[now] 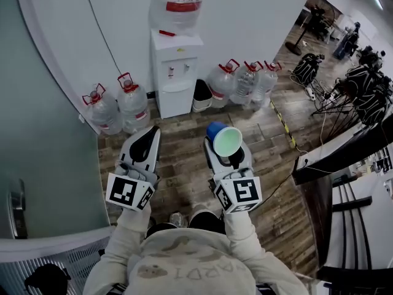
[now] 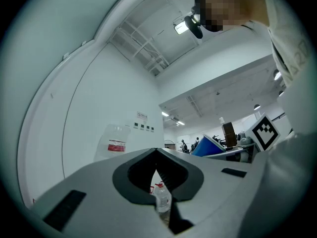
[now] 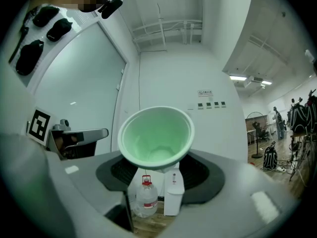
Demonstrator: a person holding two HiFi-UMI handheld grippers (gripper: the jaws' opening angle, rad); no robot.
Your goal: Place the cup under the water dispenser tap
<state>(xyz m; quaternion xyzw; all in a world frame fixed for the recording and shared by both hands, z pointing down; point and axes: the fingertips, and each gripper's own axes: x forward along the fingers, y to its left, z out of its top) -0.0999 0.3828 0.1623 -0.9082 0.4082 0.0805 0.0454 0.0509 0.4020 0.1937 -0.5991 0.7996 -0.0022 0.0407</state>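
The white water dispenser (image 1: 175,72) stands against the far wall with a big bottle (image 1: 178,5) on top; its tap recess faces me. My right gripper (image 1: 225,145) is shut on a blue cup with a pale green inside (image 1: 225,139), held level with its mouth toward me, well short of the dispenser. In the right gripper view the cup (image 3: 156,138) sits between the jaws, with the dispenser (image 3: 173,192) small behind it. My left gripper (image 1: 151,135) hangs beside it, shut with its tips touching and nothing held (image 2: 156,152). The left gripper view catches the cup (image 2: 208,147) at its right.
Two water jugs (image 1: 116,106) stand left of the dispenser and several more (image 1: 242,82) to its right. A yellow-black strip (image 1: 282,121) runs over the wood floor. Tripods and gear (image 1: 362,85) and a dark desk (image 1: 344,146) crowd the right. A curved glass wall (image 1: 37,134) bounds the left.
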